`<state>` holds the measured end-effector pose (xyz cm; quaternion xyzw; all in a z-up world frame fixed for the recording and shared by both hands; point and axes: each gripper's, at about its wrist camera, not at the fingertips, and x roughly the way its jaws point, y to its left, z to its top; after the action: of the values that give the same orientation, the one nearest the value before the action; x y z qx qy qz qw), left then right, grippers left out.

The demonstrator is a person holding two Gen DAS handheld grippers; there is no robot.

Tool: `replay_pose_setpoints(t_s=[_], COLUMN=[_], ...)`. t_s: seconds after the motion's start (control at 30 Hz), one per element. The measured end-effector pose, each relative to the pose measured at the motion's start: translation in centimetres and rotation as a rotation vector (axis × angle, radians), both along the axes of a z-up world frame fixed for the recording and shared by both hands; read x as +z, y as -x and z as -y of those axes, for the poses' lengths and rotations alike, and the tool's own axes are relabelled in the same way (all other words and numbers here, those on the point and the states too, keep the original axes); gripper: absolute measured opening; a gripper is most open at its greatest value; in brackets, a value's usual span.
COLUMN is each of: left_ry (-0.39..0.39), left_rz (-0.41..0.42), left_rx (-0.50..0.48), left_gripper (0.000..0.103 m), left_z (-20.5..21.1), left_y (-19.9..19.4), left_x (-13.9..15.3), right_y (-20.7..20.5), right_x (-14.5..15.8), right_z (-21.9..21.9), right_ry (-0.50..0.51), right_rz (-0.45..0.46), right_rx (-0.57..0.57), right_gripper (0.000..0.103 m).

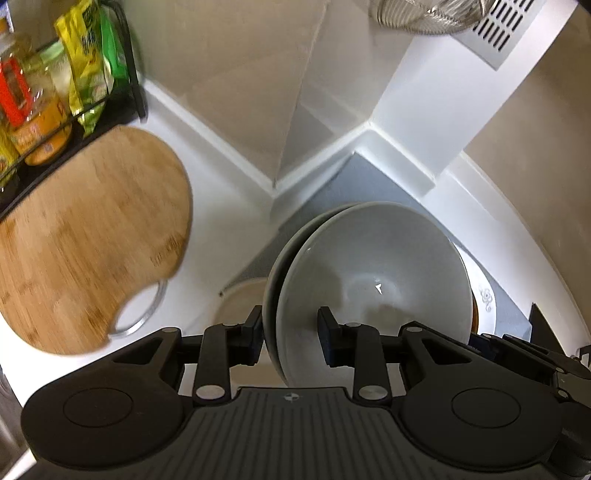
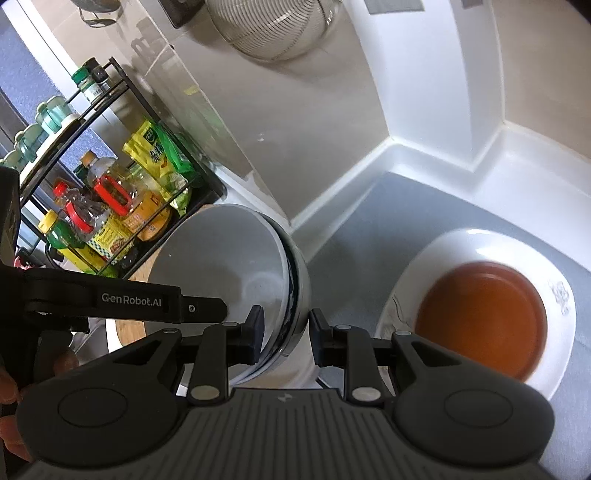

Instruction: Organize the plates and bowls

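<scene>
Two nested pale grey bowls (image 1: 369,266) hang tilted above the counter, held from both sides. My left gripper (image 1: 291,325) is shut on their near rim, one finger outside and one inside. In the right wrist view the same bowls (image 2: 221,254) show dark blue stripes on the outside, and my right gripper (image 2: 286,321) is shut on the opposite rim. Below them a white flower-patterned plate (image 2: 480,243) lies on a grey mat (image 2: 369,236) with a brown dish (image 2: 480,317) in it. In the left wrist view the bowls hide most of that plate (image 1: 484,299).
A round wooden cutting board (image 1: 92,240) lies on the white counter to the left. A black wire rack (image 2: 110,203) of oil bottles and yellow packets stands behind it. A wire strainer (image 2: 273,29) hangs on the wall above. The counter ends in a tiled corner.
</scene>
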<state>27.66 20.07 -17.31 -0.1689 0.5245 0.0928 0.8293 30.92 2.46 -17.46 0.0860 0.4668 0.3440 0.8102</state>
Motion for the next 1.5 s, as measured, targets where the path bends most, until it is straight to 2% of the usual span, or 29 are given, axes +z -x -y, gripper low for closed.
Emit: replay_pose_setpoints(t_s=[0.17, 0.3, 0.57, 0.77, 0.97, 1.07, 1.23, 1.5], left_ry=[0.018, -0.001, 0.05, 0.036, 0.047, 0.023, 0.053, 0.051], left_rz=[0.013, 0.002, -0.117, -0.148, -0.201, -0.211, -0.23, -0.214], left_rx=[-0.008, -0.06, -0.166, -0.272, -0.345, -0.399, -0.393, -0.39], left_gripper=[0.032, 0.032, 0.032, 0.031, 0.034, 0.035, 0.035, 0.035], left_z=[-1.3, -1.8, -3.9, -4.3, -4.7, -4.2, -4.7, -4.5], left_y=[-1.1, -2.0, -4.7, -5.0, -4.9, -4.2, -4.0, -3.9], left_x=[1.1, 0.8, -3.1, -4.7, -6.8, -7.6, -9.0, -9.7], right_y=[-0.5, -0.9, 0.0, 1.2, 2.3, 3.1, 4.2, 4.4], right_x=[1.4, 1.2, -1.9, -3.8, -5.1, -5.8, -6.9, -7.4], right_z=[-1.9, -2.7, -4.3, -4.9, -5.7, -5.9, -6.3, -7.8], right_ry=[0.02, 0.03, 0.111, 0.126, 0.139, 0.151, 0.177, 0.269], right_rz=[0.045, 0.033, -0.026, -0.086, -0.116, -0.137, -0.158, -0.106], right_rx=[-0.021, -0.044, -0.12, -0.185, -0.244, -0.261, -0.253, -0.215], right_gripper=[0.027, 0.027, 0.026, 0.026, 0.027, 0.026, 0.026, 0.026])
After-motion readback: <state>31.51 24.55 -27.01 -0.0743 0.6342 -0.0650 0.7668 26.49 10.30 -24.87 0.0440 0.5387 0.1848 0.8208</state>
